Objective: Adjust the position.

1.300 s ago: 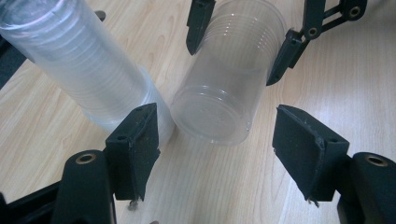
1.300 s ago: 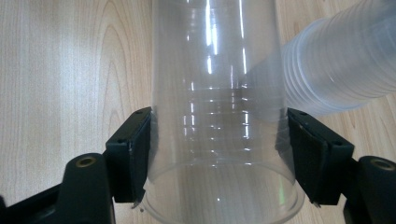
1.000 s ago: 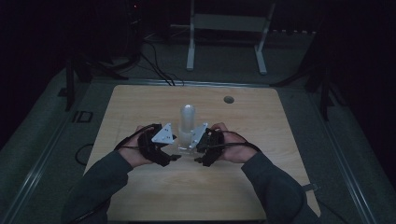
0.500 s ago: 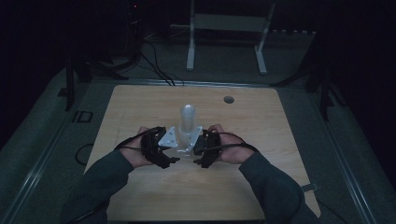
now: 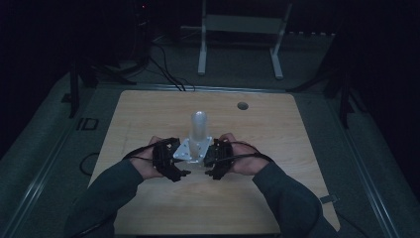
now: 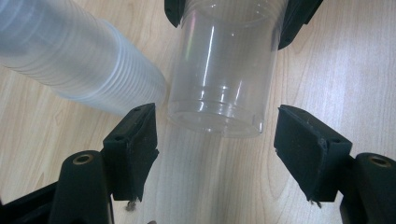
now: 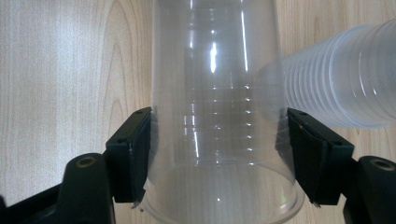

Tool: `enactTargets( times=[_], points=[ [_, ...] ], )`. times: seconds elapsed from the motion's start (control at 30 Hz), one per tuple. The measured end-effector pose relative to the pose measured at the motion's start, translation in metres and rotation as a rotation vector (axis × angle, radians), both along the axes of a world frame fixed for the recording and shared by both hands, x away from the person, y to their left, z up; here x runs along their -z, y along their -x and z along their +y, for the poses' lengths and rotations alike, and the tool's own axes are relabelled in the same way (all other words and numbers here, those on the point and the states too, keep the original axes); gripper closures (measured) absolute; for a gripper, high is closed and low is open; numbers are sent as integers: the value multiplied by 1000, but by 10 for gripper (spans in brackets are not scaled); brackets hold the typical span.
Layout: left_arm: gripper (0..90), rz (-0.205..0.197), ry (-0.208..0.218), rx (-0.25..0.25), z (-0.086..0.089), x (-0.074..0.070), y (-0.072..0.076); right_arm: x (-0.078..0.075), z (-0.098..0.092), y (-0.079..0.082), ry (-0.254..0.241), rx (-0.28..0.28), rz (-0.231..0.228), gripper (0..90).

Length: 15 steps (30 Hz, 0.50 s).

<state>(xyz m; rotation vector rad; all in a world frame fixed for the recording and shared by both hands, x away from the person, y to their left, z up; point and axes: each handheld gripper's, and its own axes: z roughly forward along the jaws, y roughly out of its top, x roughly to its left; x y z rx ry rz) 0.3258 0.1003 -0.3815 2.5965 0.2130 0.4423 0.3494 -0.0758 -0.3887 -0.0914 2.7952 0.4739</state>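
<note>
Dark room, wooden desk [image 5: 148, 208]. A clear cup [image 7: 219, 116] is clamped near its rim by the right hand-held gripper [image 7: 219, 154]. The left hand-held gripper [image 6: 215, 140] has just been opening; its jaws stand clear of the cup's base. Step judged: cup pulled off the stack [image 6: 79, 60]. Next: it must be set down.

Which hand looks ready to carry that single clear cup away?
Right, probably. The right hand-held gripper already clamps the clear cup; the left hand-held gripper has just been opening, its pads clear of it.
</note>
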Motion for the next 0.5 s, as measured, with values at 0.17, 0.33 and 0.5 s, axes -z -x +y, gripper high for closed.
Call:
enactTargets(
  times=[0.17,0.33,0.5],
  points=[
    [294,10,-2,-2,0,3,-1,0,2,2,-6,-11,1,308],
    [293,22,-6,-3,1,5,-3,-1,2,3,-8,-17,-2,308],
    [290,30,-4,-8,-1,8,-3,-1,3,4,-18,-26,3,308]
  ],
)
